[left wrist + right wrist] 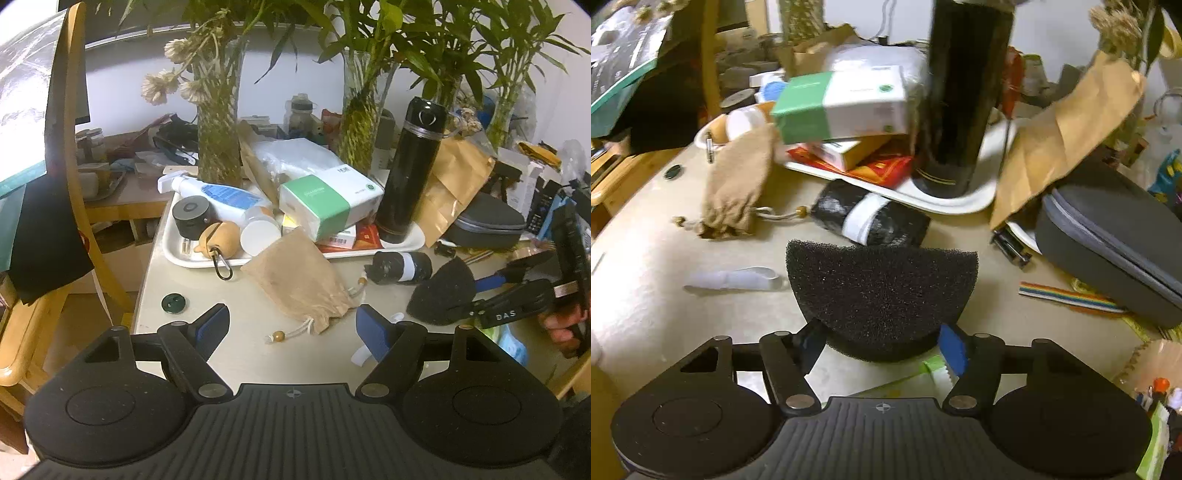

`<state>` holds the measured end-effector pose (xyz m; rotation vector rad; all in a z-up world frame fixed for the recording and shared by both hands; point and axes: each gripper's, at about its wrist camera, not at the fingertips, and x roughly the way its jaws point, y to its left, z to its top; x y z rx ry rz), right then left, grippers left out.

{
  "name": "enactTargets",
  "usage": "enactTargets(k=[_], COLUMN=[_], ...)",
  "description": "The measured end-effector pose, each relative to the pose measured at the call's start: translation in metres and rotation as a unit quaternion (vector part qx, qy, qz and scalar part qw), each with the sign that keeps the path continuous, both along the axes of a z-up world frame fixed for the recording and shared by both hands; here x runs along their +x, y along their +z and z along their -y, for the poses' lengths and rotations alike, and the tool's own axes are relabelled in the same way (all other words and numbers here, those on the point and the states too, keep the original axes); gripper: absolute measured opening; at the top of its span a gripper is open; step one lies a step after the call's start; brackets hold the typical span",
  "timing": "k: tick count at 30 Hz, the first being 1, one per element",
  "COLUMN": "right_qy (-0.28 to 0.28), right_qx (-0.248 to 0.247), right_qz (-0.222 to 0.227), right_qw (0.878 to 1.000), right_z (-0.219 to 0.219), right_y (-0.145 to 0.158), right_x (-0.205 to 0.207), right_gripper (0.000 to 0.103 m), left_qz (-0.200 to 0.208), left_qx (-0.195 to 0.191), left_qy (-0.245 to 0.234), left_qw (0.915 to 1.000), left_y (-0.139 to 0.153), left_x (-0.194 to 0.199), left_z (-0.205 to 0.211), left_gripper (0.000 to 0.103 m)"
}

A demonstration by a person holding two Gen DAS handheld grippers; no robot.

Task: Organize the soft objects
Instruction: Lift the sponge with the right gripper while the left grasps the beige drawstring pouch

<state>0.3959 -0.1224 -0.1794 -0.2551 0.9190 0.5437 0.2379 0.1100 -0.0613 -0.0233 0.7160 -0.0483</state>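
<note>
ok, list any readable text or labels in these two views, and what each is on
"DAS": white letters on the right gripper's black finger arm, left wrist view.
Tissue pack: green-band print too small to read.
Spray bottle: blue label illegible.
Box barcode under the pack: unreadable.

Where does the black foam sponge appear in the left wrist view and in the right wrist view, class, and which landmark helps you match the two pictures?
Left wrist view: the black foam sponge sits at right of centre, between the right gripper's fingers.
Right wrist view: the sponge fills the centre, just beyond the gripper's blue pads.
Shared landmark: the tall black flask standing on the white tray.
</note>
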Motion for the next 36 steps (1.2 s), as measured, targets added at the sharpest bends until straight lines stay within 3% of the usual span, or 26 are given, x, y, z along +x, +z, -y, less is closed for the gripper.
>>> enactTargets(k=[6,19,36], right_qy=[0.01,-0.05,-0.081], right_qx=[0.014,0.076,0.131], right_qz=[0.029,0.108,0.136], right_qw=[0.999,0.99,0.979], right_z=[0.008,0.053,0.085], right_y=[0.029,0.098,0.127], right_x=[-0.01,-0.038,-0.086], right_gripper=[0.066,0.066,0.067], left_qz=[0.003,0.004,-0.002], left_qx=[0.003,0.045,0.093], left_qy=[-0.003,-0.033,-0.122], left_qw=[1.0,0.9984,0.9882], left_y=[-0.001,-0.011,-0.051], left_x=[-0.001,0.007,0.044], left_z=[0.001,0.012,0.025], left_gripper=[0.075,0.075,0.075])
